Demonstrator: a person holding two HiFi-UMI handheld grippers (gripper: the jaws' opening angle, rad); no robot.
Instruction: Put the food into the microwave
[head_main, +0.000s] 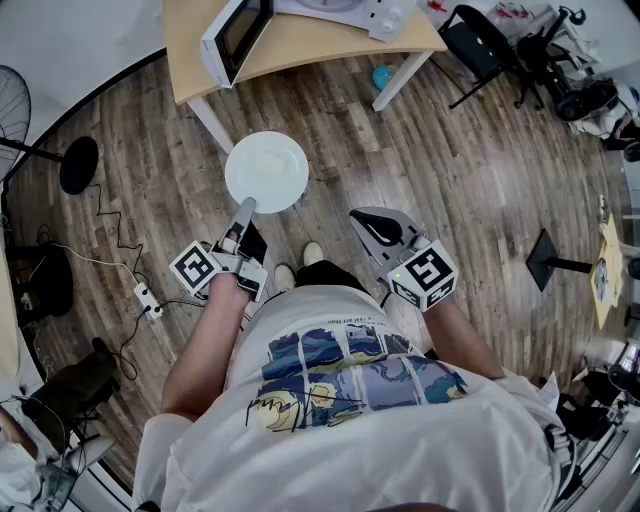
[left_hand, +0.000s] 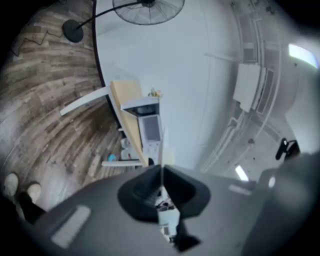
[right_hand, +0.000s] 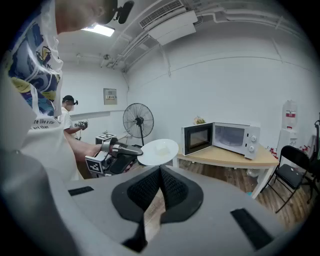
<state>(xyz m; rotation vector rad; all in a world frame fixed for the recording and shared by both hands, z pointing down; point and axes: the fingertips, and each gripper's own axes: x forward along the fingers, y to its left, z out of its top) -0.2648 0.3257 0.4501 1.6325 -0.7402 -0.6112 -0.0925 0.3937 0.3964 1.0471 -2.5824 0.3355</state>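
Left gripper (head_main: 245, 206) jaws tight on rim of plate (head_main: 267, 172)

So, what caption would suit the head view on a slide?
From above: left gripper holds a white plate by its rim before the open microwave; right gripper shut and empty.

A tan table (head_main: 300, 42) on white legs stood well ahead of the left gripper (head_main: 245, 206), carrying a white microwave (right_hand: 235, 141) with its door swung open. On the plank floor (head_main: 450, 170), a fan's round black base (head_main: 78, 165) and a white power strip (head_main: 148, 298) lay to that gripper's left. A black folding chair (head_main: 480, 45) stood far ahead of the right gripper (head_main: 365, 225), and a flat black stand base (head_main: 548, 258) lay to its right.
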